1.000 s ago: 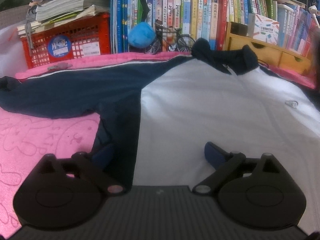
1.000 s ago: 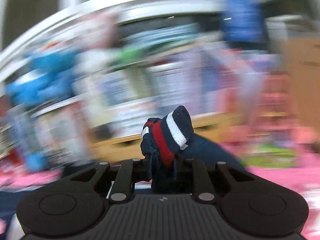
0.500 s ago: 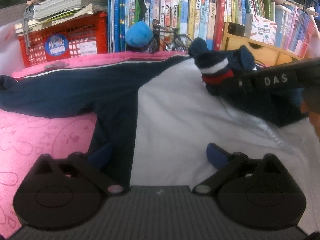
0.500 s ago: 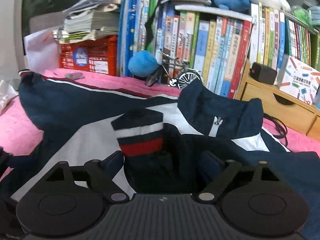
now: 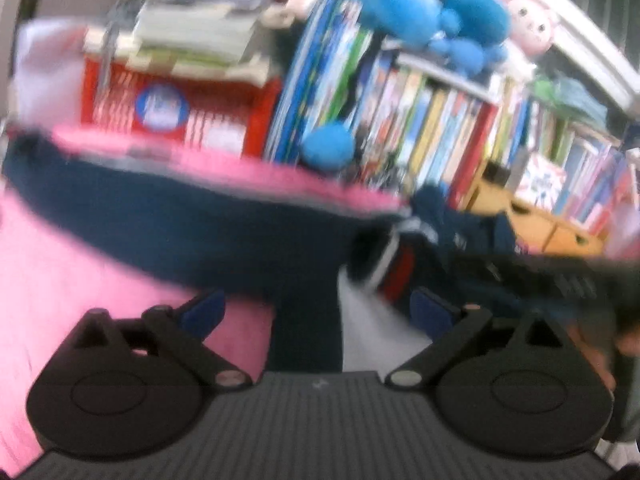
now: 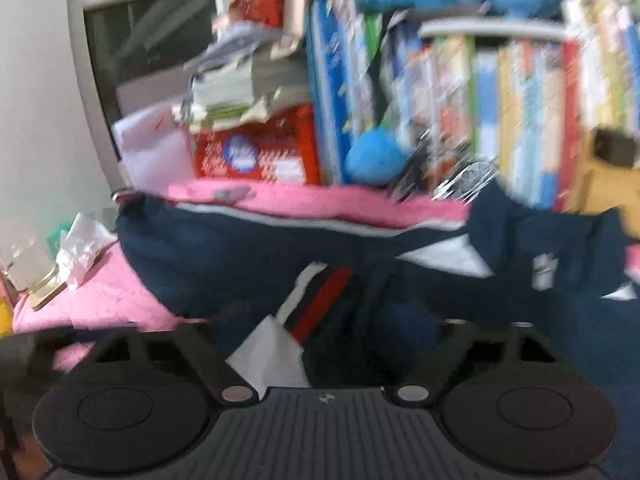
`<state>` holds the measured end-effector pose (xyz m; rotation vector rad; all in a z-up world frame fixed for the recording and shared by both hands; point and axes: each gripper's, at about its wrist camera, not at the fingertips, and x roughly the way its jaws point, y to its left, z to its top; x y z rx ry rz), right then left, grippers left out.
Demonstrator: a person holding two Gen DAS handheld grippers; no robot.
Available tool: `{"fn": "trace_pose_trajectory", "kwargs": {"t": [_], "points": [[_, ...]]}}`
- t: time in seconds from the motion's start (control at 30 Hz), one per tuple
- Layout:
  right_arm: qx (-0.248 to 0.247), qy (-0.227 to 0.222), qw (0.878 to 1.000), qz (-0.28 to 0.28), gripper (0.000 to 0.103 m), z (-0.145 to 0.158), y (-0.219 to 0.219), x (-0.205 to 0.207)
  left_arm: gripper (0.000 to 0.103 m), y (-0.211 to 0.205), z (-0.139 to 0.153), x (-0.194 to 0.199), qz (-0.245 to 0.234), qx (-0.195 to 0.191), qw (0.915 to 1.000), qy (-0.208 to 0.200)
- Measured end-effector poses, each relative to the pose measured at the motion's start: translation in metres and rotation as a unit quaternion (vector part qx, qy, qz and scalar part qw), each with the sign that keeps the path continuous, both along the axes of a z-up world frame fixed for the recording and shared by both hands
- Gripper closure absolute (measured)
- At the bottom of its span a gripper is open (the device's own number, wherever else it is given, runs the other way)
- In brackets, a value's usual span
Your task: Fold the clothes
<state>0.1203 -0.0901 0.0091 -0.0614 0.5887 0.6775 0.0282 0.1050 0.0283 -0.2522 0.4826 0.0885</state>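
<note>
A navy and white jacket (image 5: 200,232) lies spread on a pink cover (image 5: 80,280). Its left sleeve stretches out to the left. Its right sleeve is folded across the white chest, and the striped cuff (image 6: 316,300) lies flat on it; the cuff also shows in the left wrist view (image 5: 392,276). My left gripper (image 5: 316,312) is open and empty above the jacket's left side. My right gripper (image 6: 320,340) is open, with the striped cuff lying loose between its fingers. The right gripper's body shows as a dark blur in the left wrist view (image 5: 560,276). Both views are blurred by motion.
A row of books (image 5: 420,120) and a red crate (image 5: 176,108) with stacked papers stand along the back edge. A blue ball (image 5: 328,146), a small model bicycle and a wooden drawer box (image 5: 532,224) sit there too. Crumpled paper (image 6: 80,248) lies at the far left.
My right gripper carried the cuff over the chest, let it go and opened. My left gripper has lifted and swung left, so that view is now blurred.
</note>
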Motion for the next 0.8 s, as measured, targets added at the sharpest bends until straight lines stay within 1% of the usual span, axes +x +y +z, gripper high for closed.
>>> {"fn": "trace_pose_trajectory", "kwargs": {"t": [0.03,0.1,0.13,0.17,0.2,0.23,0.27,0.3,0.33,0.37,0.4,0.43,0.47,0.57,0.63,0.67,0.7,0.73,0.8], "points": [[-0.007,-0.015,1.000,-0.010,0.015,0.005,-0.011,-0.006,0.003,-0.003,0.007,0.007,-0.008,0.012,0.9999,-0.006],[-0.050,-0.052,0.996,-0.047,0.015,0.009,-0.032,-0.018,0.003,-0.023,0.015,0.029,-0.028,0.051,0.9980,-0.024],[-0.087,-0.077,0.991,-0.069,0.015,0.009,-0.040,-0.024,0.003,-0.034,0.015,0.041,-0.033,0.074,0.9963,-0.029],[-0.128,-0.103,0.983,-0.087,0.015,0.005,-0.047,-0.030,0.003,-0.046,0.014,0.052,-0.038,0.097,0.9940,-0.035],[-0.179,-0.129,0.971,-0.092,0.015,-0.006,-0.052,-0.034,0.003,-0.058,0.009,0.065,-0.037,0.124,0.9908,-0.039],[-0.230,-0.154,0.956,-0.098,0.015,-0.017,-0.057,-0.038,0.003,-0.068,0.001,0.079,-0.027,0.163,0.9858,-0.031],[-0.280,-0.179,0.937,-0.103,0.016,-0.028,-0.062,-0.041,0.005,-0.078,-0.008,0.092,-0.016,0.202,0.9790,-0.022],[-0.330,-0.203,0.916,-0.108,0.016,-0.038,-0.067,-0.045,0.006,-0.081,-0.019,0.102,-0.006,0.237,0.9715,0.004],[-0.377,-0.226,0.891,-0.113,0.016,-0.049,-0.072,-0.049,0.006,-0.083,-0.030,0.113,0.005,0.271,0.9620,0.033],[-0.424,-0.249,0.863,-0.117,0.016,-0.060,-0.077,-0.053,0.006,-0.082,-0.041,0.118,0.003,0.283,0.9576,0.051],[-0.460,-0.264,0.839,-0.119,0.017,-0.070,-0.083,-0.055,0.006,-0.080,-0.053,0.122,-0.001,0.293,0.9538,0.068],[-0.478,-0.264,0.830,-0.117,0.017,-0.077,-0.094,-0.056,0.005,-0.076,-0.055,0.123,-0.002,0.284,0.9564,0.070],[-0.487,-0.261,0.825,-0.118,0.018,-0.083,-0.106,-0.056,0.005,-0.071,-0.057,0.123,-0.002,0.271,0.9599,0.071],[-0.461,-0.214,0.847,-0.157,0.018,-0.079,-0.154,-0.049,0.003,-0.062,-0.057,0.125,-0.004,0.242,0.9671,0.079],[-0.449,-0.180,0.855,-0.185,0.017,-0.078,-0.178,-0.043,0.001,-0.055,-0.058,0.126,-0.005,0.224,0.9711,0.083],[-0.437,-0.161,0.863,-0.198,0.017,-0.075,-0.189,-0.040,0.000,-0.053,-0.058,0.127,-0.004,0.215,0.9728,0.085],[-0.422,-0.144,0.870,-0.211,0.017,-0.071,-0.197,-0.039,0.000,-0.051,-0.059,0.127,-0.004,0.207,0.9744,0.087],[-0.409,-0.132,0.875,-0.224,0.017,-0.067,-0.201,-0.039,0.000,-0.049,-0.057,0.128,-0.004,0.200,0.9758,0.089],[-0.379,-0.124,0.884,-0.245,0.017,-0.055,-0.203,-0.043,0.000,-0.045,-0.053,0.131,-0.005,0.185,0.9785,0.091]]}}
